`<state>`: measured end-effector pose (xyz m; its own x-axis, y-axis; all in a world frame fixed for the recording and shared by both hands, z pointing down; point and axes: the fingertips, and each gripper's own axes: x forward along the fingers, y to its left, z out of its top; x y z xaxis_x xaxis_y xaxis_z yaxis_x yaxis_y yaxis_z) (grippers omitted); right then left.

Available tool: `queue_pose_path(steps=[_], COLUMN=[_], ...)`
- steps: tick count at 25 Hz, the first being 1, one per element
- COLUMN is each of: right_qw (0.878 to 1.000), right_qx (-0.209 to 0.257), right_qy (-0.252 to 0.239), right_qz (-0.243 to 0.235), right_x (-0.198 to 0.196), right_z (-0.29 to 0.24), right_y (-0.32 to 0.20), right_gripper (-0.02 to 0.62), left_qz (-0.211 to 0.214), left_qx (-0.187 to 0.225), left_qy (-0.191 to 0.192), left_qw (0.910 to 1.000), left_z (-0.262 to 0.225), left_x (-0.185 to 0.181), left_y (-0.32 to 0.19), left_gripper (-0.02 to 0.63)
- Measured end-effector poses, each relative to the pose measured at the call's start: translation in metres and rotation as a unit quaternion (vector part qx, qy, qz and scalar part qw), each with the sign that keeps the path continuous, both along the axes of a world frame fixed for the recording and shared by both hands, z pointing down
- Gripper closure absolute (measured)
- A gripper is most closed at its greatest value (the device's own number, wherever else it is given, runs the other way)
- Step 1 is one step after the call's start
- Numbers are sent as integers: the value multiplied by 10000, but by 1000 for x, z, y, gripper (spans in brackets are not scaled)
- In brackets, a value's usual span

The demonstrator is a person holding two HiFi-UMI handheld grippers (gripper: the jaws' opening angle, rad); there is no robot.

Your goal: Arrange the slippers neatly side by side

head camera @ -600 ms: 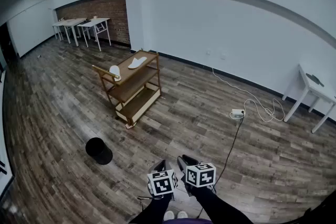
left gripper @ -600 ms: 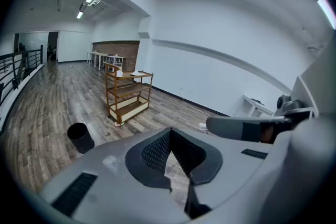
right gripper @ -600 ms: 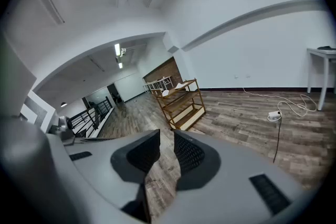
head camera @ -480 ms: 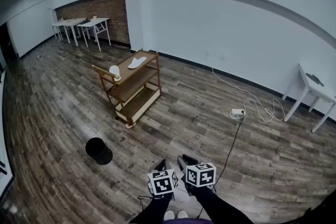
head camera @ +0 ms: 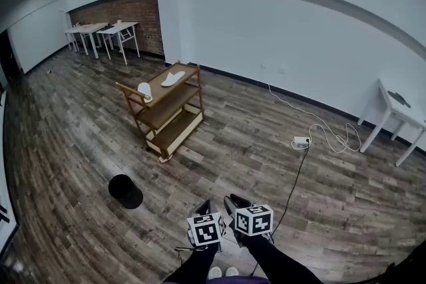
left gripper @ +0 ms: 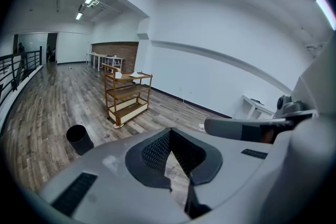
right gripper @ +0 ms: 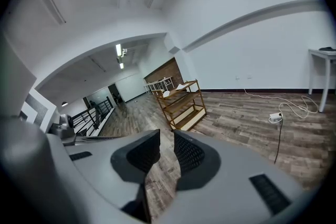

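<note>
Two white slippers lie apart on the top shelf of a wooden cart (head camera: 174,132) across the room: one flat slipper (head camera: 174,78) toward the wall, the other slipper (head camera: 145,88) at the near end by the rail. Both grippers hover close to my body, far from the cart. My left gripper (head camera: 204,208) has its jaw tips touching, with nothing held (left gripper: 169,132). My right gripper (head camera: 235,201) stands beside it with a narrow gap between its jaws, and only floor shows through that gap (right gripper: 167,136). The cart (right gripper: 184,102) sits ahead in both gripper views.
A black round bin (head camera: 125,191) stands on the wooden floor left of my path to the cart. A white power strip (head camera: 301,142) with trailing cables lies to the right. A white table (head camera: 399,110) is at the right wall, and several tables (head camera: 106,30) stand at the back.
</note>
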<state>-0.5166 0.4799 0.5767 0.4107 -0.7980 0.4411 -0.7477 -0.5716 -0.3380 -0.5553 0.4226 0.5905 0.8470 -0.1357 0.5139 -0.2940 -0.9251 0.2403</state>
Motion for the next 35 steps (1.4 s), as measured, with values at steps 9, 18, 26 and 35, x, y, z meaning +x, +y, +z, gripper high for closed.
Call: queue_pose_path(steps=[9, 18, 26, 35], right_qw=[9998, 9992, 9985, 9976], right_qx=[-51, 108, 4, -117], right_qy=[31, -109, -81, -46], right_qz=[184, 360, 539, 674], right_x=[7, 2, -1, 7], right_z=[3, 1, 5, 15], right_y=[4, -7, -13, -15], right_gripper=[512, 512, 512, 512], left_qz=[67, 90, 178, 163], left_qx=[36, -69, -155, -252], left_qy=[-63, -78, -107, -130], left_qw=[10000, 9999, 9997, 9995], left_z=[6, 11, 17, 28], left_x=[0, -7, -14, -10], left_y=[1, -9, -23, -29], left_gripper=[607, 607, 607, 607])
